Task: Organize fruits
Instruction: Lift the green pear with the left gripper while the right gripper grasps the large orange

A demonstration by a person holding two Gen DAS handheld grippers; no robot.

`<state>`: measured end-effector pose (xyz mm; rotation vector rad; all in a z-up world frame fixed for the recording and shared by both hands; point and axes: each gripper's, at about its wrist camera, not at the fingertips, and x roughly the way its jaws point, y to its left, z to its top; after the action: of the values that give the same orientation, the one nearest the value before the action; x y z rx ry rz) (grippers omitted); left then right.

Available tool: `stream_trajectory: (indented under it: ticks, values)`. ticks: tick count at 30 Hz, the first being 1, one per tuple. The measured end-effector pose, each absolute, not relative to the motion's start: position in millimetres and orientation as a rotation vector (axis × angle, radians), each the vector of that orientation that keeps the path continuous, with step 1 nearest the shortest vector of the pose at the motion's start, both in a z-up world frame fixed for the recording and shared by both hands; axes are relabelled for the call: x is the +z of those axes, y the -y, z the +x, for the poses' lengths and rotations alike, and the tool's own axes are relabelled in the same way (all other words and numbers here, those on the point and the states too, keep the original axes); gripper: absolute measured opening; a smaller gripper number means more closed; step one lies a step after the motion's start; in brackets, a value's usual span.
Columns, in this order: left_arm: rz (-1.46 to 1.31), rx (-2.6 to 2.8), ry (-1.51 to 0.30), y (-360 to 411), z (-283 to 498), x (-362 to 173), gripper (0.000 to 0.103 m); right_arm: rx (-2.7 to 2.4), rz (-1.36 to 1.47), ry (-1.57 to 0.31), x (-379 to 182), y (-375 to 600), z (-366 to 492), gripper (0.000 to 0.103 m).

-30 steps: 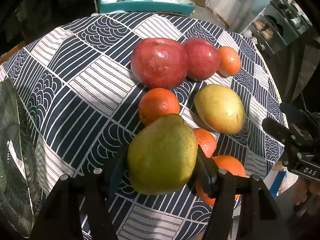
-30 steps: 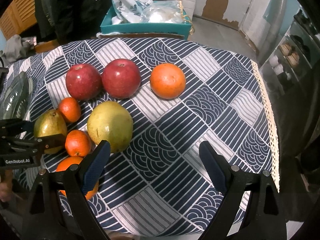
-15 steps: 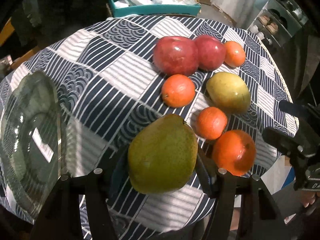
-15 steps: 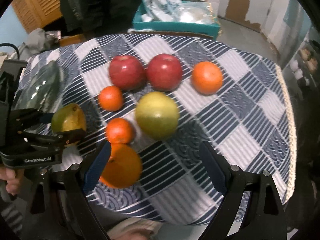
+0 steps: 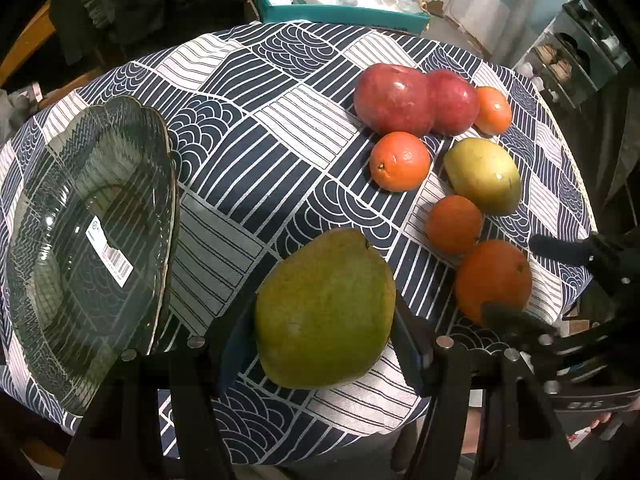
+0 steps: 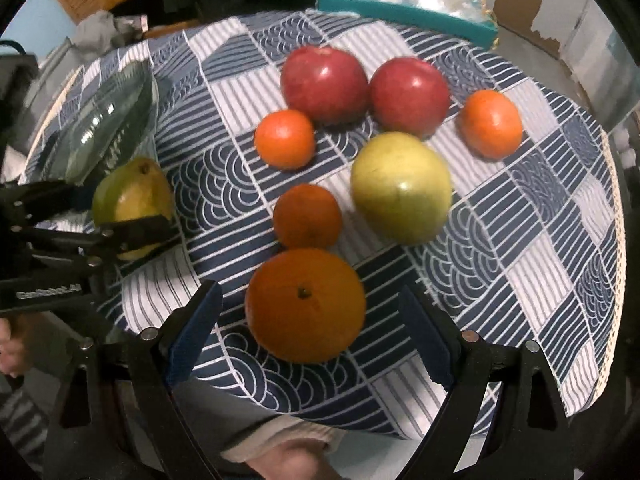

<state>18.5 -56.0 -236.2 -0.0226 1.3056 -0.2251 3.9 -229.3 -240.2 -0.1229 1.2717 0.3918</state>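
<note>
- We've got a green pear clamped in our left claw, both pads tight on its sides, stem end pointing away from us.
- That pear hangs above the patterned cloth, off the surface as far as we can tell.
- Left of that claw sits the glass plate, nothing on it but a barcode sticker. The pear isn't over it, just beside its near edge.
- Right of the left claw is the rest of the fruit pile: a big orange nearest, a smaller orange past it, then a yellow-green pear.
- Further out ahead: another small orange, two red apples touching each other, and one more orange tucked against the right apple.
- Our right claw is spread wide, gripping nothing. The big orange sits right between its fingers, but the pads look clear of it on both sides.
- From the right claw's view, the left claw shows off to the left with the pear in it, plate just beyond.
- Way out ahead of both claws, past the table edge, there's a teal tray with plastic bags in it.
</note>
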Motion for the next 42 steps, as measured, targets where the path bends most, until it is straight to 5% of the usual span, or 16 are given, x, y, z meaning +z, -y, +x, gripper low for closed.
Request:
stream_trajectory:
  ticks: [6, 10, 42]
  values:
    - [-0.016, -0.231, -1.308, 58, 20, -237, 0.066, 0.380, -0.145, -1.327, -261, 225, 7, 0.089]
    - [-0.014, -0.237, -1.310, 62, 21, -237, 0.066, 0.402, -0.121, -1.351, -269, 225, 8, 0.071]
    - [0.045, -0.248, -1.089, 70, 13, -160, 0.066, 0.274, -0.148, -0.983, -171, 249, 14, 0.069]
